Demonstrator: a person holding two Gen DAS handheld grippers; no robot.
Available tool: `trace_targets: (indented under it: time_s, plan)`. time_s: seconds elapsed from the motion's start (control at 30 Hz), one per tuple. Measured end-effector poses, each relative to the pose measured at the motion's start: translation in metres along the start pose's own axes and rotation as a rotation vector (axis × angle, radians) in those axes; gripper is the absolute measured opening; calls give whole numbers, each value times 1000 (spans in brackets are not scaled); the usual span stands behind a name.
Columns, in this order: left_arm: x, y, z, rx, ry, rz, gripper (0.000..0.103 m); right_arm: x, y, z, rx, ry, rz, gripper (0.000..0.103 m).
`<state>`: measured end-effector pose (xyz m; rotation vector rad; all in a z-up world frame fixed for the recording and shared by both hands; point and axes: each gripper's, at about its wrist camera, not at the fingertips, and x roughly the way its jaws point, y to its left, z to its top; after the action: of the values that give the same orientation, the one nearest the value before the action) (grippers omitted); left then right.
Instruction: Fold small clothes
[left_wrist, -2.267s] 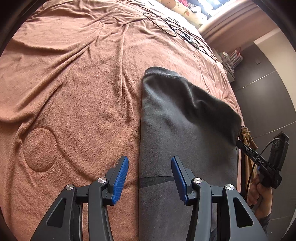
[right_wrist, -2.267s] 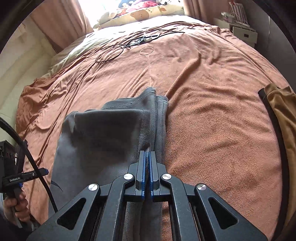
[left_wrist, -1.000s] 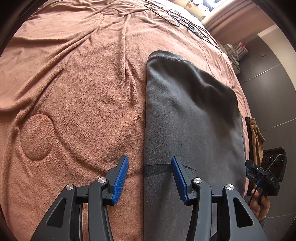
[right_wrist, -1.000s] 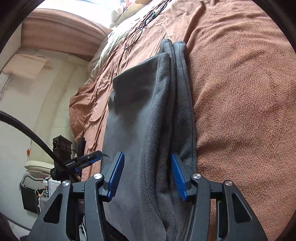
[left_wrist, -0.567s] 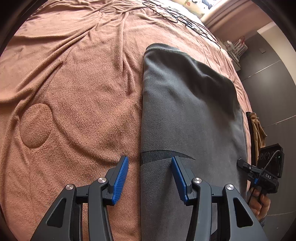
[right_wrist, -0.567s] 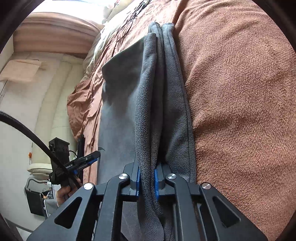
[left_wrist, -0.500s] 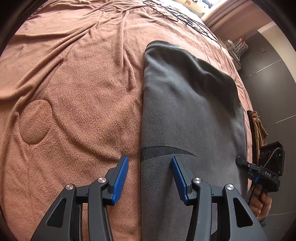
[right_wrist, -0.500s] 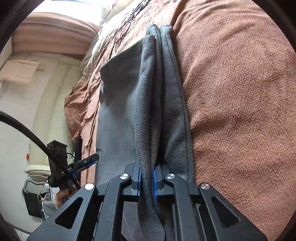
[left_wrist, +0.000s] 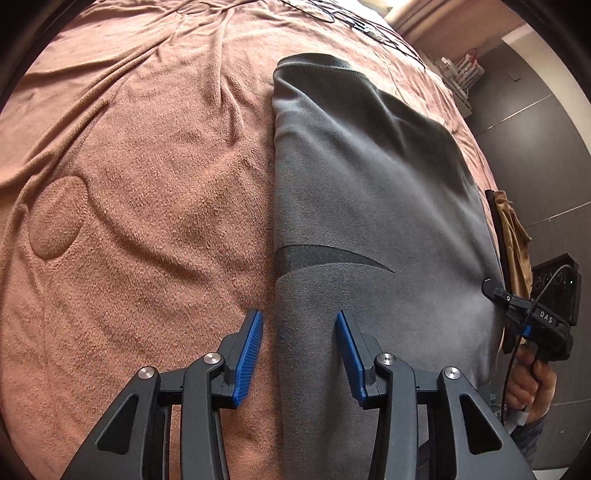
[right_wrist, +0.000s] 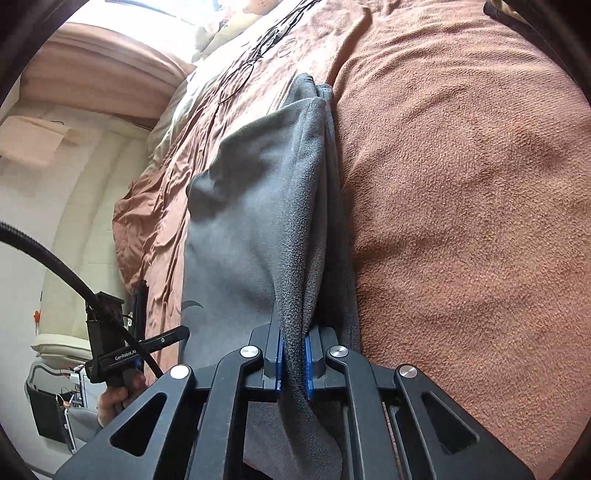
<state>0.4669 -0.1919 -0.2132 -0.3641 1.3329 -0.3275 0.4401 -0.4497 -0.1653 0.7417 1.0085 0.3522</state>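
Observation:
A grey fleece garment (left_wrist: 369, 184) lies lengthwise on the brown blanket (left_wrist: 147, 184), with a dark curved mark near its left edge. My left gripper (left_wrist: 299, 317) hovers low over that left edge. Its jaws are closing, the garment's edge lies between the blue pads (left_wrist: 251, 343), and they do not press on it. In the right wrist view my right gripper (right_wrist: 293, 332) is shut on the bunched right edge of the grey garment (right_wrist: 251, 221) and holds that fold raised off the blanket. Each gripper also shows at the other view's side, held in a hand (left_wrist: 532, 376).
A tan garment (left_wrist: 511, 229) with a dark strap lies at the bed's right edge. Black cables (left_wrist: 354, 22) lie at the far end of the bed near the pillows. A dark panelled wall (left_wrist: 535, 122) stands to the right. Bare blanket (right_wrist: 461, 203) spreads right of the garment.
My right gripper went from open around the garment's right edge to shut on it, and the fold has risen. My left gripper slid nearer along the left edge and its jaws narrowed a little.

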Motion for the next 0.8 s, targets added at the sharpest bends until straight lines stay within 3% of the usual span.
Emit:
trace_targets:
  time_s: [0.17, 0.23, 0.3, 0.37, 0.63, 0.8]
  plan:
    - [-9, 10, 8, -2, -27, 10, 44, -4, 7, 0, -44, 24, -21, 11]
    - [-9, 14, 15, -24, -32, -7, 45, -9, 12, 4, -56, 8, -15, 23]
    - [-8, 16, 21, -43, -40, -16, 45, -15, 14, 7, -65, -21, -21, 67]
    - [-5, 19, 28, -58, -45, -29, 45, -19, 14, 11, -70, -57, -26, 68]
    - [6, 19, 57, -88, -76, -82, 46, 10, -1, 36, -55, -20, 9, 68]
    - [13, 21, 79, -110, -91, -106, 46, 32, -2, 57, -50, -11, 16, 54]
